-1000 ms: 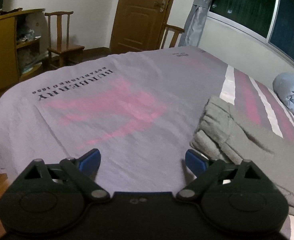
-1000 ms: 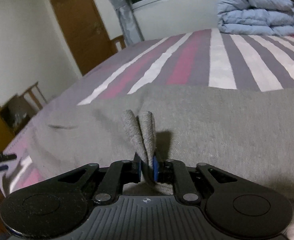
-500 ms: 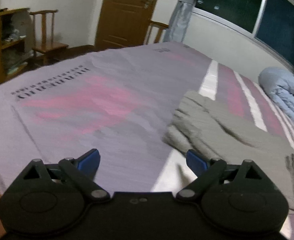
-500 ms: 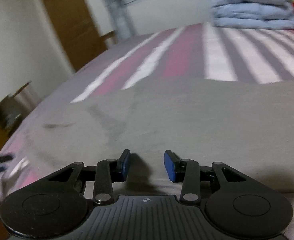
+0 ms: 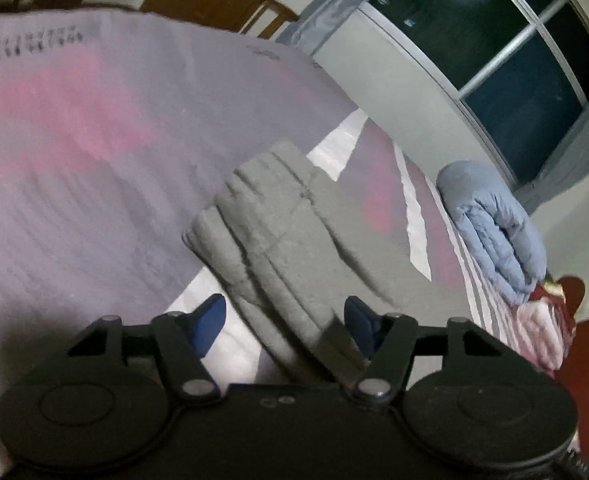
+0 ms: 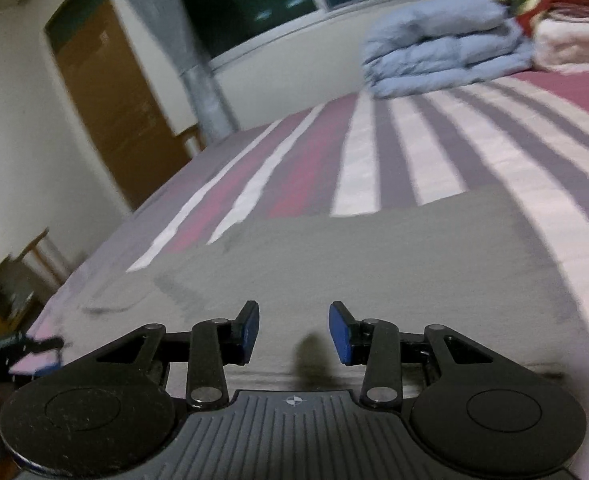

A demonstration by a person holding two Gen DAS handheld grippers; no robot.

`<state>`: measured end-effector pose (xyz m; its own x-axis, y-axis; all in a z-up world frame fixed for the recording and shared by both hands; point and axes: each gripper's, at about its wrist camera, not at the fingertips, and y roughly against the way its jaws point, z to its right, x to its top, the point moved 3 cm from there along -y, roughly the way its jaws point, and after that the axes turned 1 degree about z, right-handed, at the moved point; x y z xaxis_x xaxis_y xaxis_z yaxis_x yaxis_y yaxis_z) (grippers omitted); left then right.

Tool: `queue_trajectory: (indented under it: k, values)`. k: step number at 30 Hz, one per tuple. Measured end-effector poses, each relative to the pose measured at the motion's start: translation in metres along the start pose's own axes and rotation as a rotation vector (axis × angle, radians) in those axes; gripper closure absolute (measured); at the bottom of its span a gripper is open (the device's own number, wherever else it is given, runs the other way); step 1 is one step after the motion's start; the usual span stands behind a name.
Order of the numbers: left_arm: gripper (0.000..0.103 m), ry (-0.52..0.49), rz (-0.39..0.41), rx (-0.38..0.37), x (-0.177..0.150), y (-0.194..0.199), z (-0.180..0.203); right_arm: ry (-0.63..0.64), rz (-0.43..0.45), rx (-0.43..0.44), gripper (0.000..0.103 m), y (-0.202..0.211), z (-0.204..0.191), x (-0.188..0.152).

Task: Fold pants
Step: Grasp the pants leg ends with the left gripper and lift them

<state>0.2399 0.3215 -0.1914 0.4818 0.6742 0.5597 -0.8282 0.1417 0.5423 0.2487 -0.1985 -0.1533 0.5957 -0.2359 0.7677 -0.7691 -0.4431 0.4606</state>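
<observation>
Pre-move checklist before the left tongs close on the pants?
1. Left tongs open: ok.
2. Grey pants edge between the left fingers: ok, the gathered end runs into the gap.
3. Right tongs open, holding nothing: ok.
4. Pants under the right tongs lying flat on the striped bedsheet: ok, as far as motion blur shows.
5. Number of layers the left tongs would catch: cannot tell.
6. Folded blue duvet apart from the pants: ok.
</observation>
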Motion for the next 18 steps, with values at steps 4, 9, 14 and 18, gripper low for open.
queue_trajectory:
  k: [4,9,14,18]
  values:
    - [0.048,0.082,0.016,-0.04,0.004,-0.012,-0.011,-0.062,0.048,-0.125,0.063,0.009,0.025,0.008]
    - [0.056,0.126,0.053,-0.083,0.006,-0.028,-0.027,-0.123,0.066,-0.163,0.063,0.012,0.045,0.016]
    - [0.057,0.169,0.068,-0.137,0.009,-0.037,-0.037,-0.119,0.07,-0.169,0.063,0.017,0.046,0.018]
    - [0.059,0.158,0.069,-0.145,0.01,-0.039,-0.038,-0.121,0.075,-0.186,0.063,0.017,0.05,0.022]
